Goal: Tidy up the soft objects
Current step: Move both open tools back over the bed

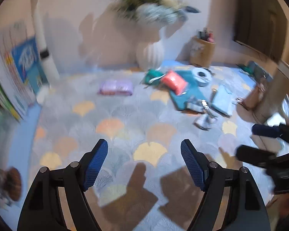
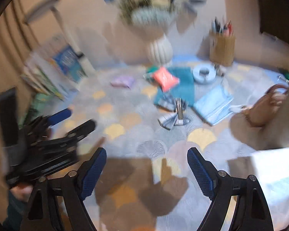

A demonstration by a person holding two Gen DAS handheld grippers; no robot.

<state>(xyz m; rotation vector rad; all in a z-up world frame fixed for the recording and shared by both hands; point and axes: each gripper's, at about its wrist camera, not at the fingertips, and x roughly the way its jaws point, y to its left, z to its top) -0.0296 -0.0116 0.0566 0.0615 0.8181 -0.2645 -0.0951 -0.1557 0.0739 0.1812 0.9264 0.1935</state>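
Observation:
Soft things lie at the far side of a scallop-patterned tablecloth [image 1: 125, 115]: a folded purple cloth [image 1: 115, 87] [image 2: 122, 81], a coral pouch [image 1: 173, 80] [image 2: 165, 79] on a teal cloth [image 1: 185, 96] [image 2: 183, 86], a light blue cloth [image 1: 221, 100] [image 2: 213, 105] and a plaid cloth with a metal clip [image 1: 204, 117] [image 2: 173, 118]. My left gripper [image 1: 144, 146] [image 2: 75, 120] is open over bare tablecloth, with nothing between its fingers. My right gripper [image 2: 146, 152] [image 1: 256, 141] hovers beside it, also open and holding nothing. Both views are blurred.
At the back stand a white ribbed vase [image 1: 150, 55] [image 2: 160, 50] with flowers and a pen holder [image 1: 202, 52] [image 2: 221, 50]. A tape roll [image 1: 203, 75] [image 2: 204, 73] lies by the teal cloth. Books [image 1: 9, 73] [image 2: 54, 73] lean at the left; a tan bag [image 2: 264, 107] sits at the right.

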